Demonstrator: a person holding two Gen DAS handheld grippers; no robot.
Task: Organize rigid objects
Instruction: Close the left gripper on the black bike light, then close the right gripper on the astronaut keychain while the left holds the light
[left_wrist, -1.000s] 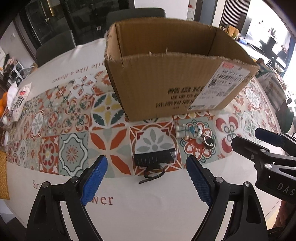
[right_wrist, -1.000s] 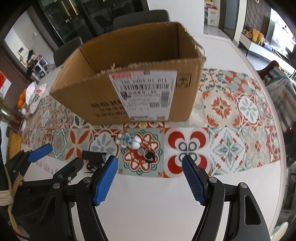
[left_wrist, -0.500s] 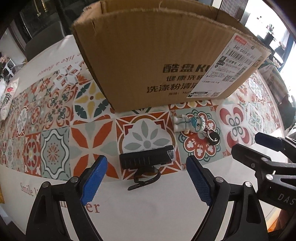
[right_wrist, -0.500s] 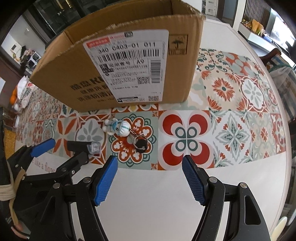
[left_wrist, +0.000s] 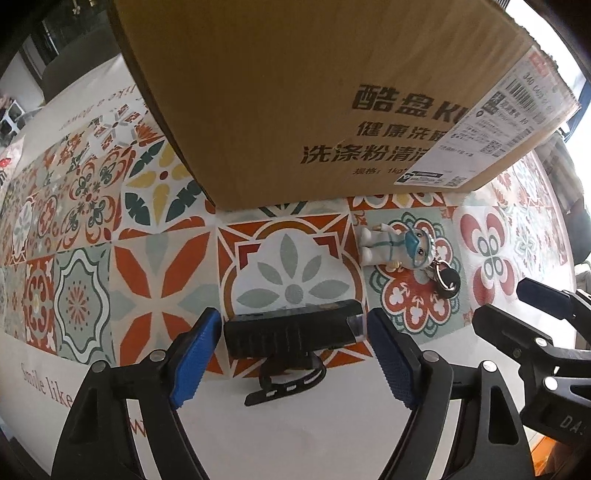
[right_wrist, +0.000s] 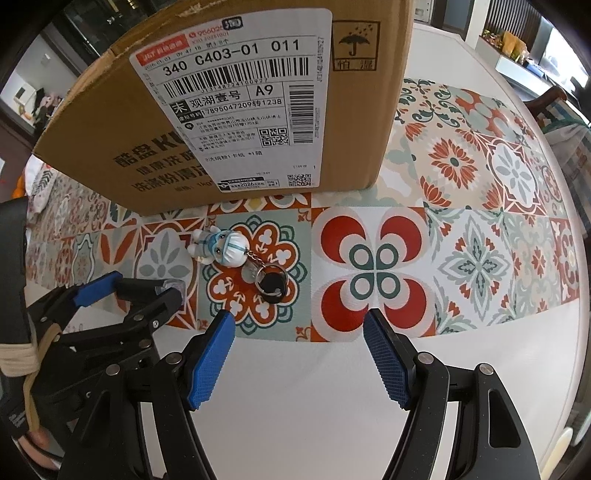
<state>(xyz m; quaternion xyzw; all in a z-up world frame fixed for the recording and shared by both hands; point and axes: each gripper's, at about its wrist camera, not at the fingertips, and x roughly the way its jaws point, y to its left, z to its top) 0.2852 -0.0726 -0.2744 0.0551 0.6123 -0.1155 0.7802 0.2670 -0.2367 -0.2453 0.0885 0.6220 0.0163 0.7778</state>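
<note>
The left wrist view shows the left hand-held gripper (left_wrist: 291, 350) spread wide around a black bike light (left_wrist: 290, 332) that lies on the table (left_wrist: 332, 435), one blue pad (left_wrist: 192, 358) just beside each end of it without clearly touching, so it is released and grasping nothing. The light's strap mount (left_wrist: 288, 376) curls out beneath it toward the camera. From the right wrist view only a clear corner of that light (right_wrist: 170, 285) peeks out behind the left hand-held gripper, whose dark arms cover the rest. That view shows the right hand-held gripper (right_wrist: 299, 354) also released, its pads wide apart over bare white table with nothing between them. Just ahead of its left pad lies a small toy figure keychain (right_wrist: 221, 247), on its side on a red flower tile of the patterned cloth (right_wrist: 480, 258), with a chain running to a ring and a black round tag (right_wrist: 272, 285). The same keychain (left_wrist: 399, 245) appears in the left view, to the right of the light and well apart from it. A large cardboard box (left_wrist: 295, 92) stands behind both things; its shipping label (right_wrist: 236, 99) reads plainly only in the right view.
</note>
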